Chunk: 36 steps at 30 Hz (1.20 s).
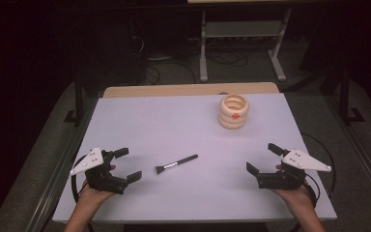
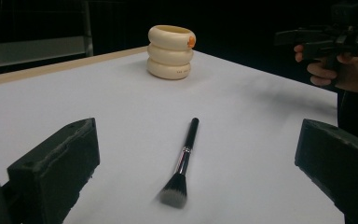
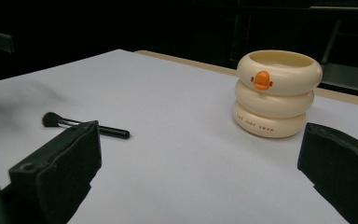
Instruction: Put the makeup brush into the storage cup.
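Makeup brush (image 1: 176, 164), lower centre of the high view: lay flat on white surface (image 1: 174, 125), bristles lower left, handle upper right, between wide-open, empty left claw (image 1: 127, 165) and right claw (image 1: 263, 158).

Makeup brush (image 1: 176, 164) lying flat on white surface (image 1: 174, 125), untouched.
Black handle w/ silver ferrule, dark bristles; handle tip pointing toward far right, bristle end nearer front-left. It's lying approx. centre-front, well apart from cream ringed holder (image 1: 233, 111).

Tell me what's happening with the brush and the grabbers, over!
Left gripper and right gripper both open, empty. Black-handled makeup brush flat on white table, untouched. Cream ringed pot far back, nothing blocking.
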Each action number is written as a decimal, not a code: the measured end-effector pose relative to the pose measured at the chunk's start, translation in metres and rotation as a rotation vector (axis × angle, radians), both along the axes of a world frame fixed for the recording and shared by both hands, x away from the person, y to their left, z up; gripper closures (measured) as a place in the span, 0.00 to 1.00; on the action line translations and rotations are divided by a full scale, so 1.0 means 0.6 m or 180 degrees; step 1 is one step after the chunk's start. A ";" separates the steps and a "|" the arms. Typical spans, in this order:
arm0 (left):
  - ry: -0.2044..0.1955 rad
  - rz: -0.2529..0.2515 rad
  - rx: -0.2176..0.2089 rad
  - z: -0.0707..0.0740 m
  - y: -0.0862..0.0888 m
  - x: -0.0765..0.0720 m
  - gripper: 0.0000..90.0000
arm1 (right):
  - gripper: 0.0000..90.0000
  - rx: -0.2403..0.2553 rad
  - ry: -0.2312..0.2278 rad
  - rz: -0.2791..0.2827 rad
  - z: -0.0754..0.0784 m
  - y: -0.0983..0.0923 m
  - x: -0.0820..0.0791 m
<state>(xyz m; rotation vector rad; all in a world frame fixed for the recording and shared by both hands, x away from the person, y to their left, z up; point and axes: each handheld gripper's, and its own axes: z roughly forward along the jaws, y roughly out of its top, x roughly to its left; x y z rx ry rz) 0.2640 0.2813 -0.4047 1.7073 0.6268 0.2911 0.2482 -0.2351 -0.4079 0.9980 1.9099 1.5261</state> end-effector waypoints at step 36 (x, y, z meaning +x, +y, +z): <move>-0.0082 -0.0165 0.0002 0.019 -0.026 0.029 0.00 | 0.00 -0.0006 -0.0089 0.0016 0.005 0.004 -0.005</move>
